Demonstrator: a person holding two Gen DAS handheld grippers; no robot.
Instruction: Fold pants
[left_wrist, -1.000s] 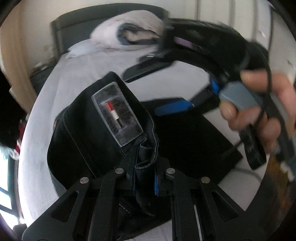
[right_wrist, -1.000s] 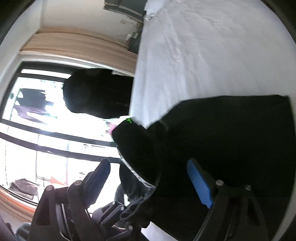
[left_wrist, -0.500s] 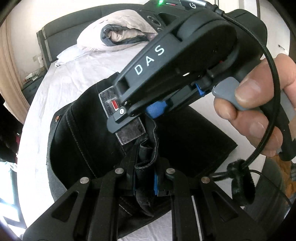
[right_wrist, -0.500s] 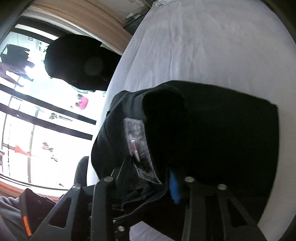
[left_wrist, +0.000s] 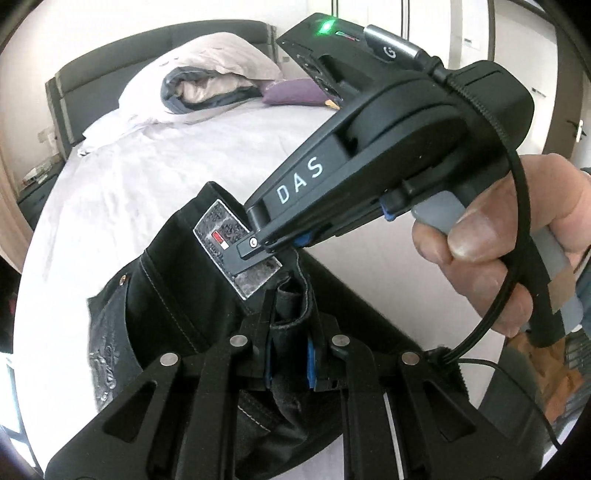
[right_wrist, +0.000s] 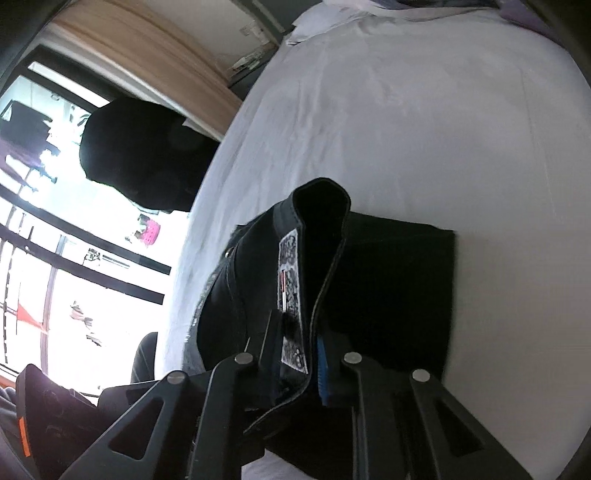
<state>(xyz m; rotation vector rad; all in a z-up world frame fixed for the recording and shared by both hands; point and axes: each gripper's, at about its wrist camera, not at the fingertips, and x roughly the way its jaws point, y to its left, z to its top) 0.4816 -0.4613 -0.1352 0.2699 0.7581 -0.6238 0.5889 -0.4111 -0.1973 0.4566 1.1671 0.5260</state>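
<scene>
Black jeans (left_wrist: 177, 306) with a grey brand patch (left_wrist: 225, 240) lie partly folded on the white bed sheet (left_wrist: 122, 177). My left gripper (left_wrist: 290, 347) is shut on the bunched waistband. My right gripper (left_wrist: 284, 243) comes in from the upper right, held by a hand, and is shut on the waistband at the patch. In the right wrist view the right gripper (right_wrist: 299, 350) pinches the waistband with the patch (right_wrist: 290, 280), and the folded legs of the jeans (right_wrist: 399, 291) lie flat to the right.
Pillows and a rolled duvet (left_wrist: 199, 85) lie at the dark headboard (left_wrist: 110, 59). A purple cushion (left_wrist: 291, 92) is beside them. A window (right_wrist: 55, 229) and a dark round shape (right_wrist: 144, 155) stand left of the bed. A bedside table (left_wrist: 33, 181) is at the left.
The right gripper was open and away from the jeans; it came in beside the left gripper and shut on the waistband at the patch. The left gripper kept its hold.
</scene>
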